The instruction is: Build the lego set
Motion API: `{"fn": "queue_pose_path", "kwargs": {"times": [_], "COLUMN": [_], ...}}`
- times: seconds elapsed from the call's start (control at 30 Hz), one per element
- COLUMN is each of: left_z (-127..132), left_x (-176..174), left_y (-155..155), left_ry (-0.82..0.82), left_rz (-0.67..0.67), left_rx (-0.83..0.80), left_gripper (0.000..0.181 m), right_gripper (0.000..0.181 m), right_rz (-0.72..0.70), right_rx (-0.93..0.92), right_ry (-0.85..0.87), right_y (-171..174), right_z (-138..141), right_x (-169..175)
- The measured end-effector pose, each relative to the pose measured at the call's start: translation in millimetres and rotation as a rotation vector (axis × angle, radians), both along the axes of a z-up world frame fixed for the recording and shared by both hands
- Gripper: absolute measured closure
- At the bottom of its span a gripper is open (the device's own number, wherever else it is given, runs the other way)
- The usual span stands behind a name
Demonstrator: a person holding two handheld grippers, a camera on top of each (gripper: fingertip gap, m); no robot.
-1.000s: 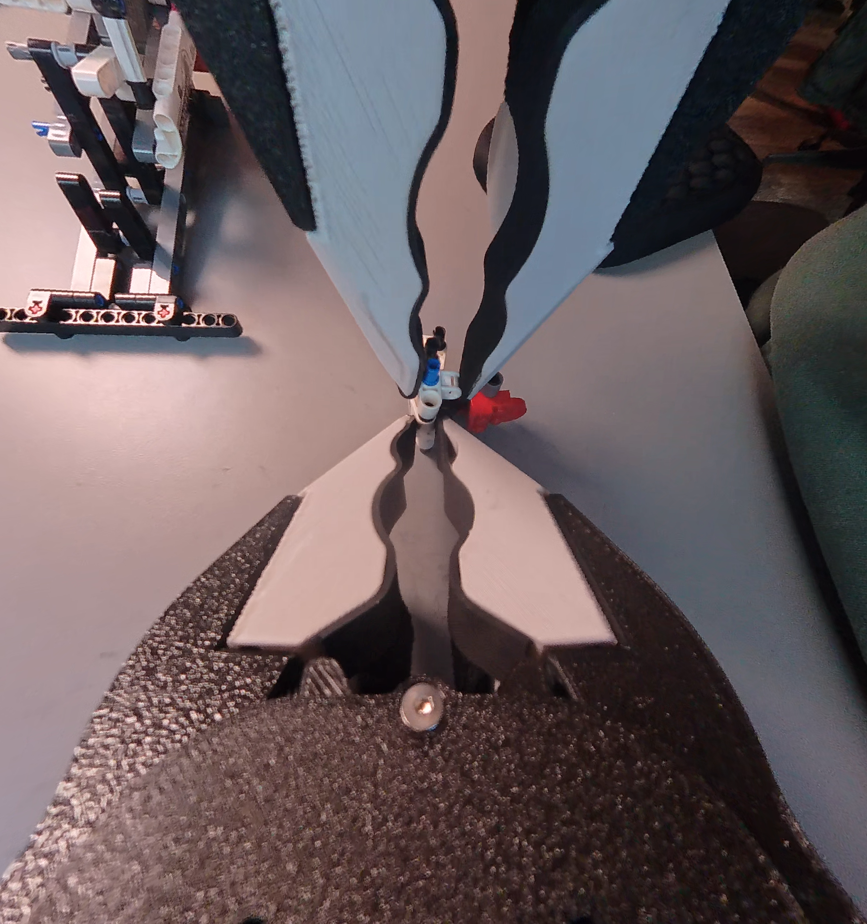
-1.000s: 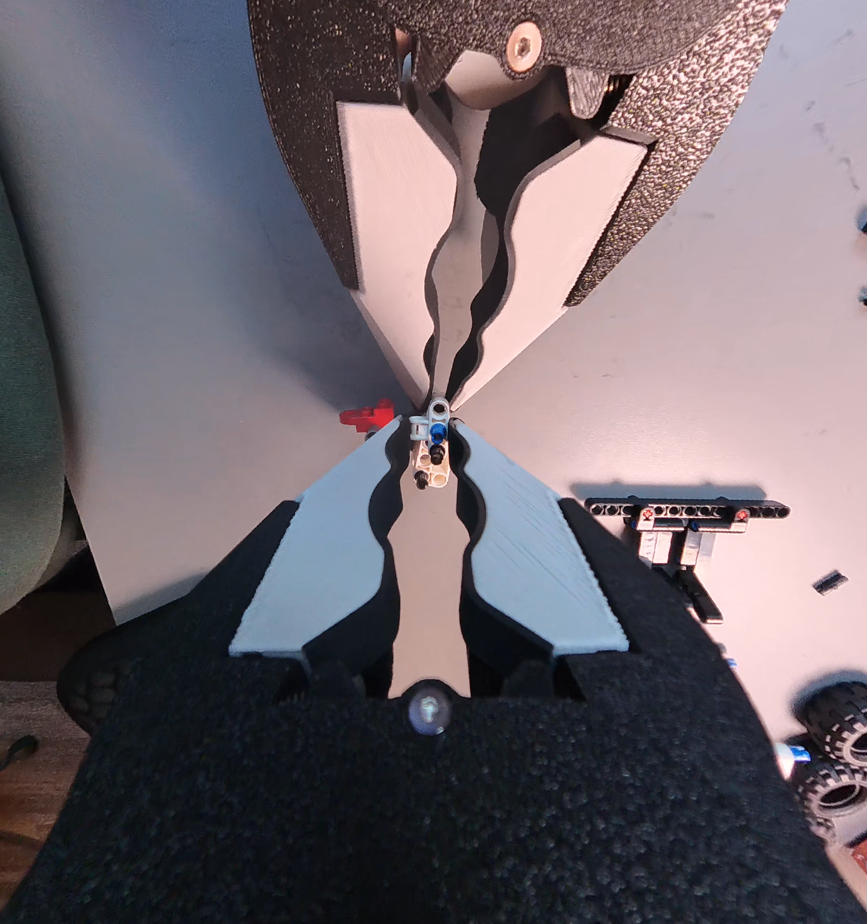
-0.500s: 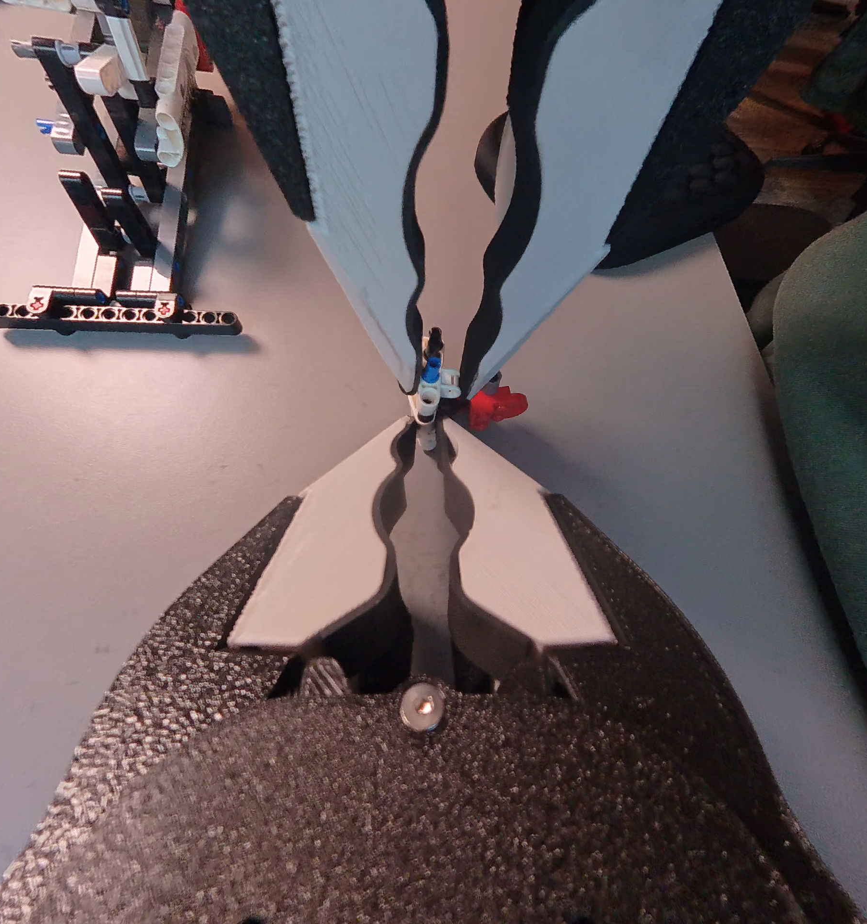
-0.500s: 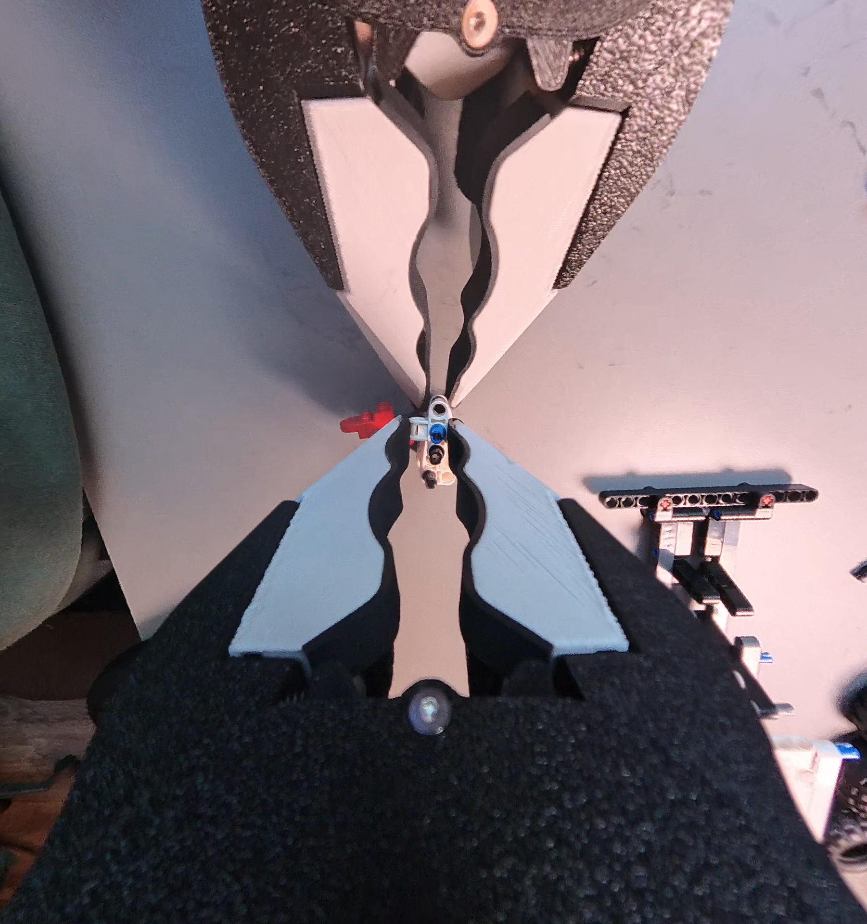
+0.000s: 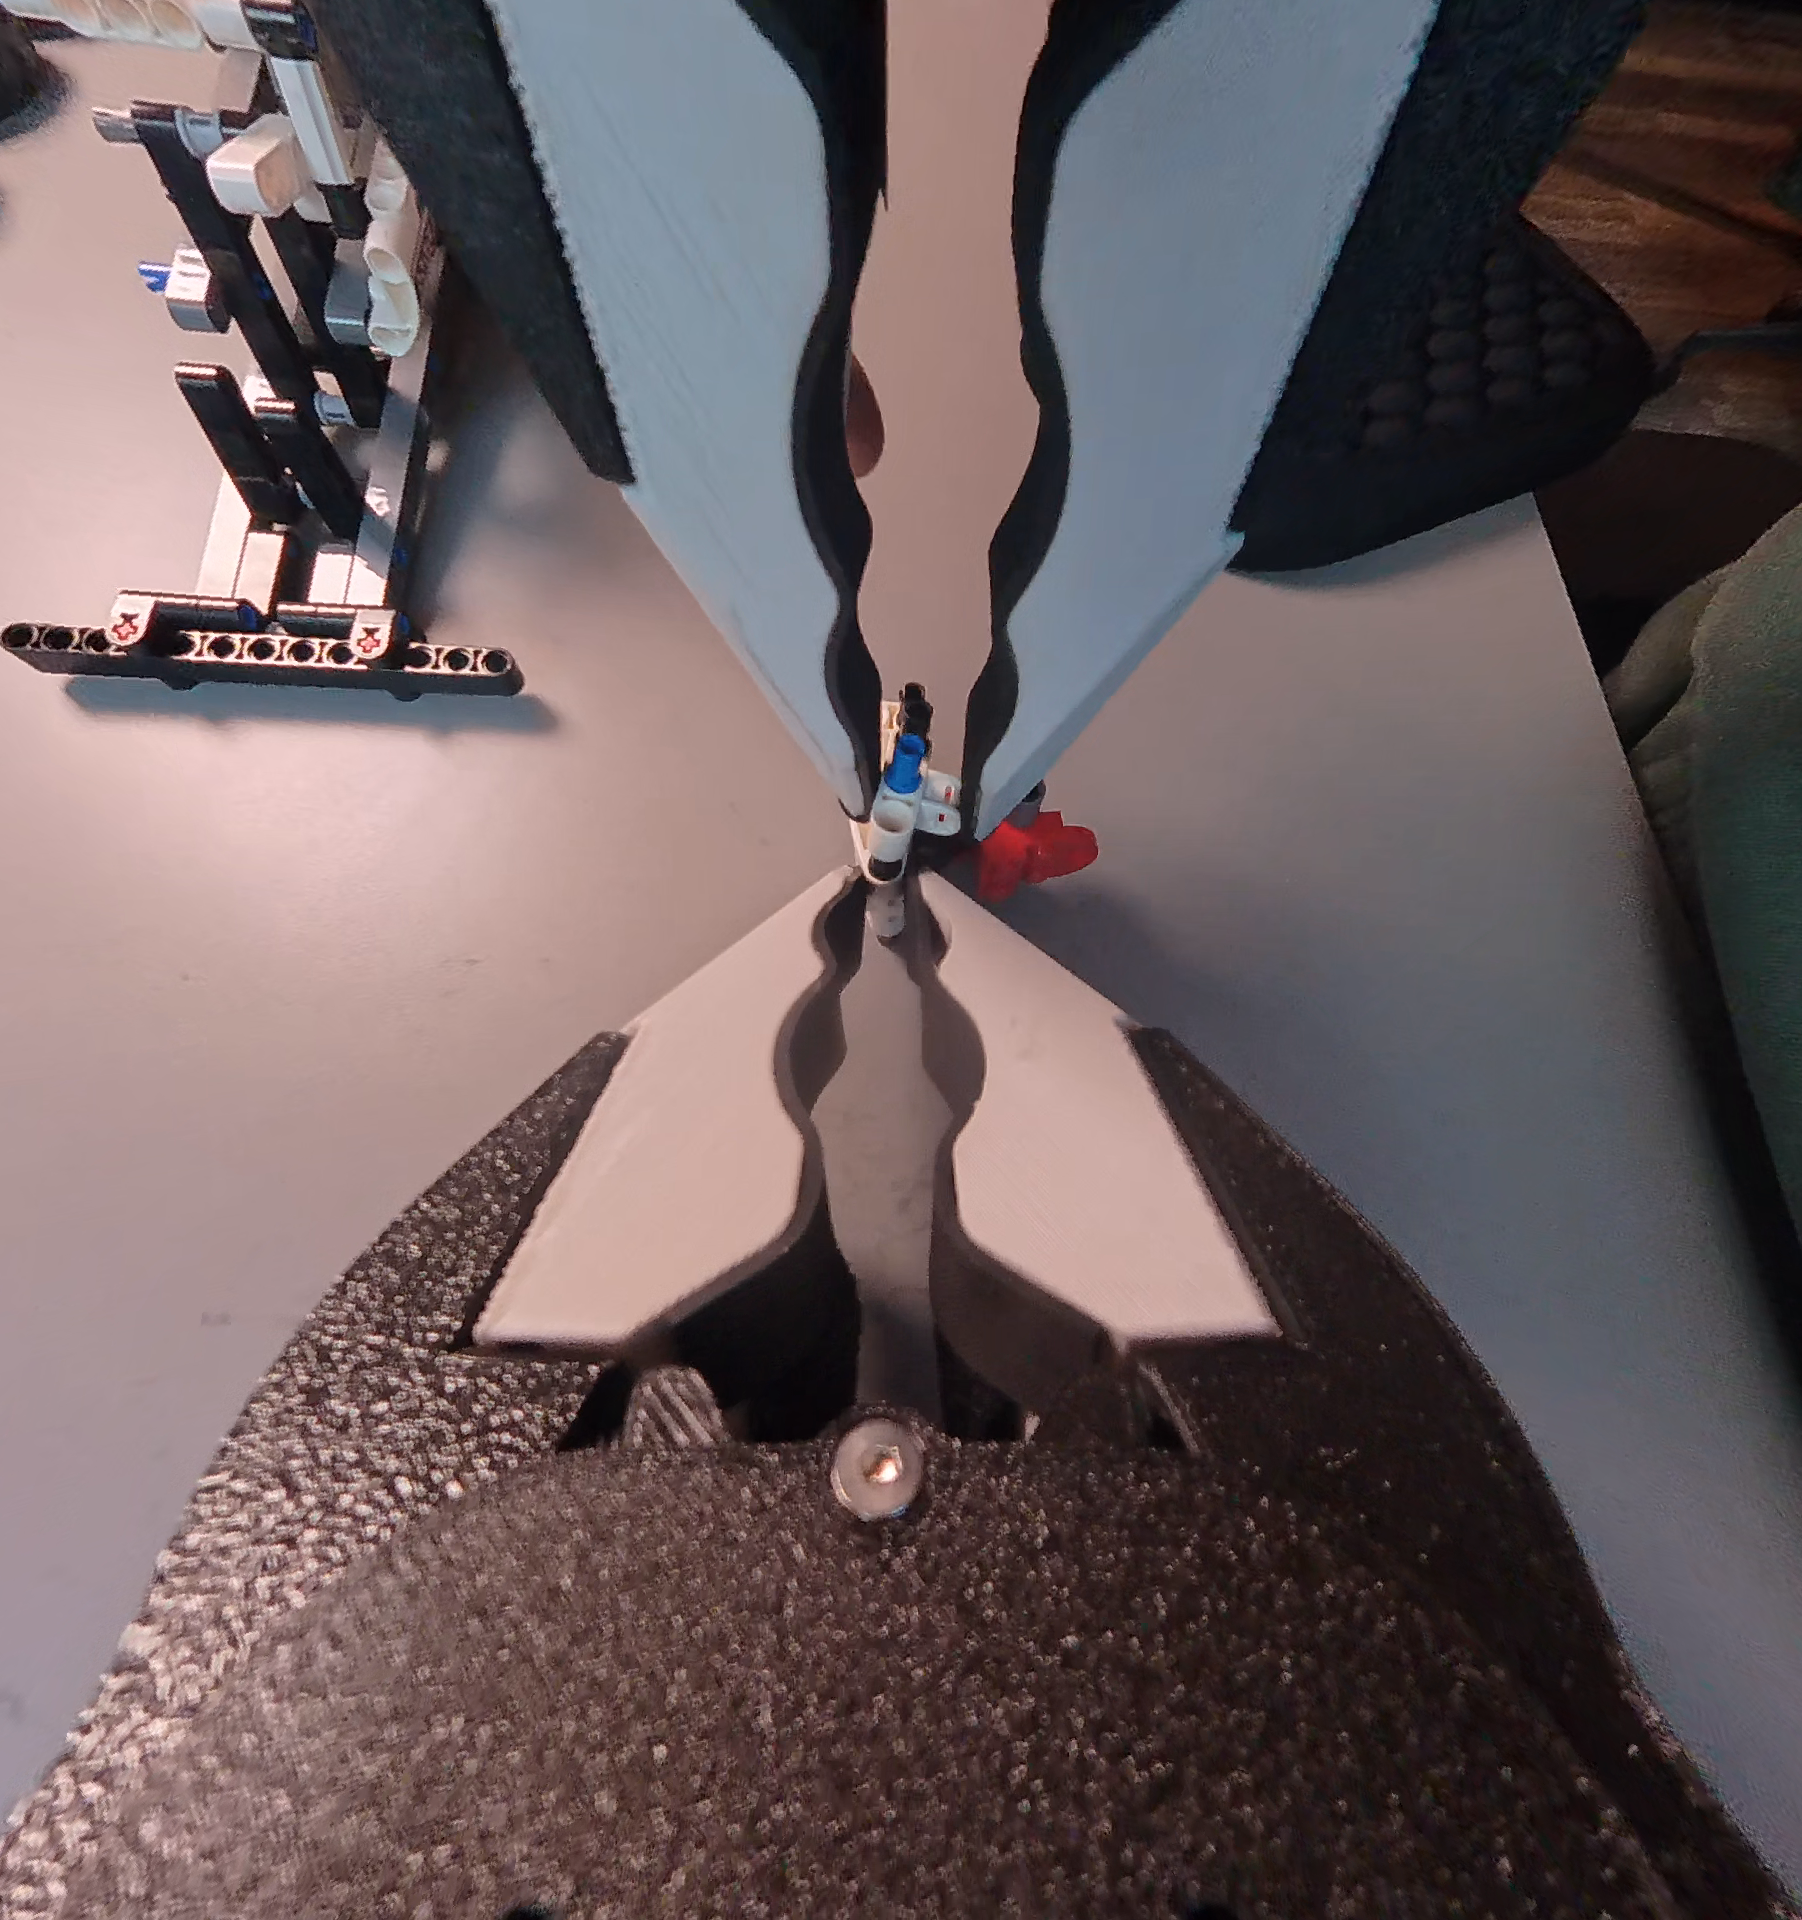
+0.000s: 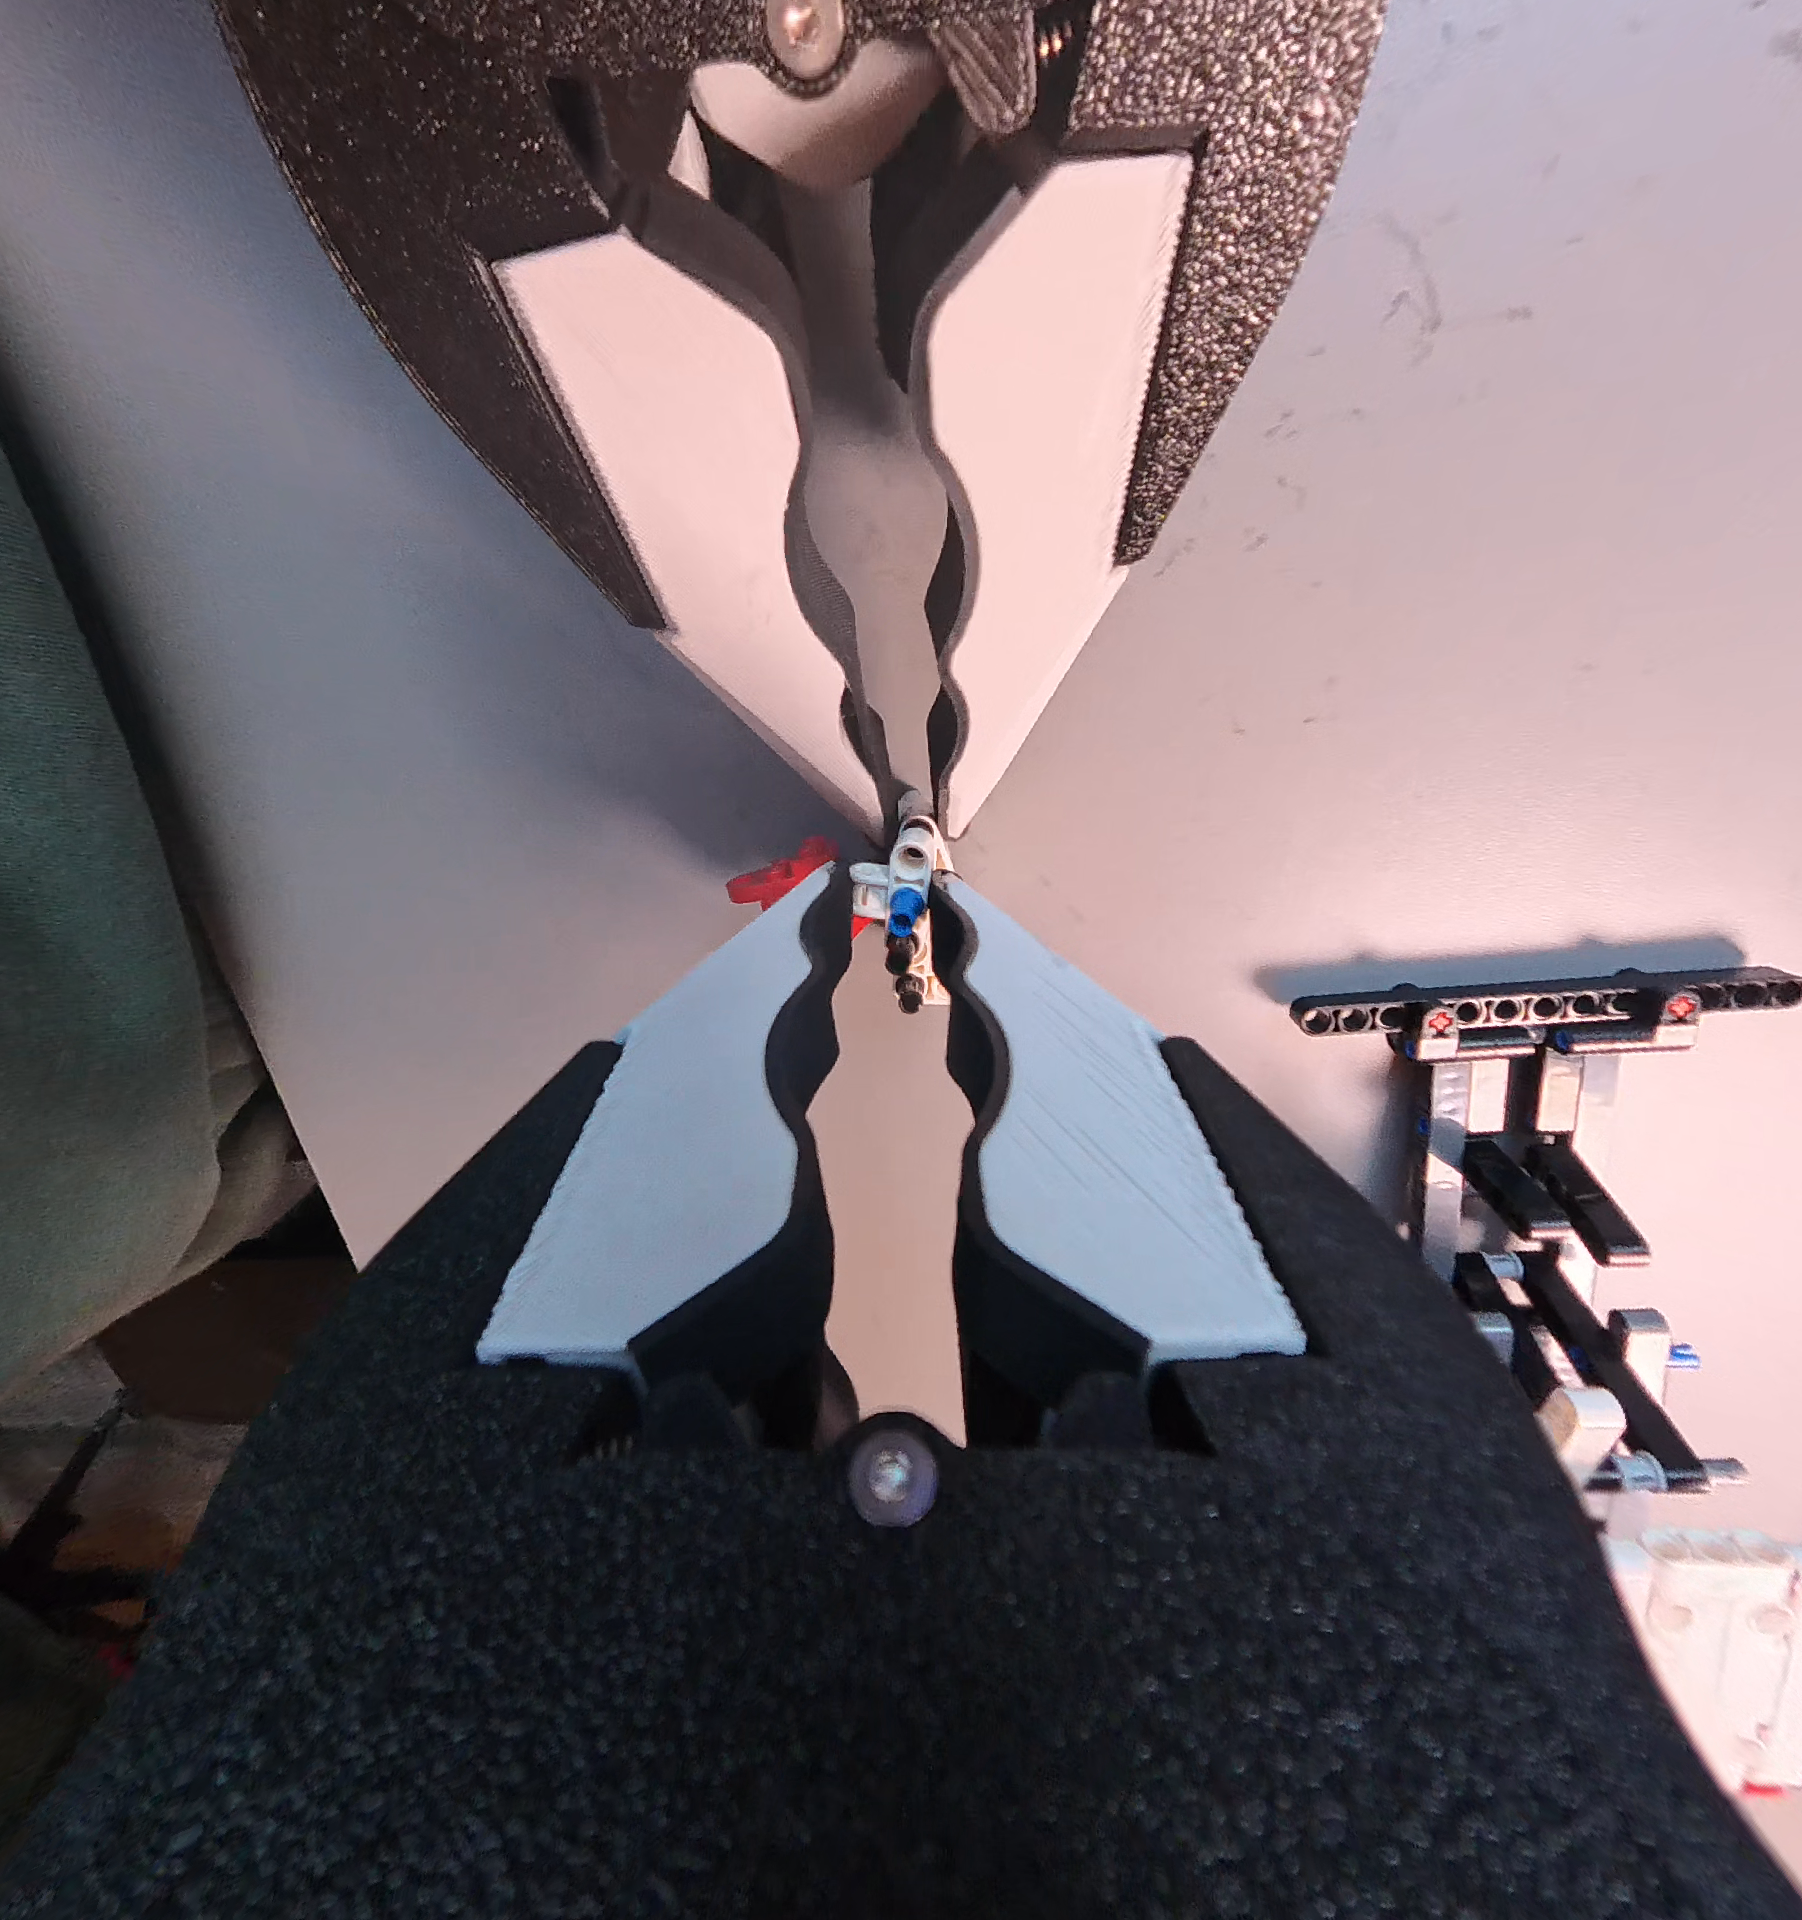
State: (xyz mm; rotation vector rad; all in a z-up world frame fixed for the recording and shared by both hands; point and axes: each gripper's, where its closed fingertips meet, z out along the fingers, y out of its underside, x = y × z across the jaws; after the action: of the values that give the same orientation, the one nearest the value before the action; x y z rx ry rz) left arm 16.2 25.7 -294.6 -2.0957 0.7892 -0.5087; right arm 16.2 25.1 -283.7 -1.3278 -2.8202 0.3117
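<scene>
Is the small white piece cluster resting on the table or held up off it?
Held up: the white piece cluster is pinched between left tongs and right tongs.

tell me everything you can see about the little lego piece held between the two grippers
The small assembly looks like hard plastic: a white connector with a round hole, a blue pin sticking out of it, a beige beam with black pins, and a bit of red. It is held above the grey table, pinched at one end by the left gripper and at the other by the right gripper, whose tips almost meet.
</scene>
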Motion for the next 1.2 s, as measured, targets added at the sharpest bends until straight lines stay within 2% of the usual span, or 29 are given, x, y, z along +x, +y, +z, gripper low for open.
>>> {"fn": "queue_pose_path", "kwargs": {"times": [0.17,0.47,0.83,0.93,1.2], "left_z": [0,0,-1,-1,-1], "left_x": [1,1,-2,-2,-1], "left_y": [-1,-2,-3,-3,-4], "left_ry": [-0.004,0.029,-0.018,-0.026,-0.039], "left_rz": [-0.002,0.002,0.014,0.012,0.005], "left_rx": [-0.002,0.010,-0.022,-0.027,-0.033], "left_gripper": [0.175,0.175,0.175,0.174,0.174], "right_gripper": [0.168,0.167,0.161,0.159,0.167], "right_rz": [0.019,-0.047,-0.056,-0.048,-0.049], "right_rx": [-0.011,-0.069,-0.018,-0.017,-0.027], "right_ry": [0.000,0.029,0.362,0.384,0.396], "right_y": [-2,-5,0,-2,-4], "right_z": [-1,-3,4,2,5], "right_x": [1,1,-10,-7,-7]}}
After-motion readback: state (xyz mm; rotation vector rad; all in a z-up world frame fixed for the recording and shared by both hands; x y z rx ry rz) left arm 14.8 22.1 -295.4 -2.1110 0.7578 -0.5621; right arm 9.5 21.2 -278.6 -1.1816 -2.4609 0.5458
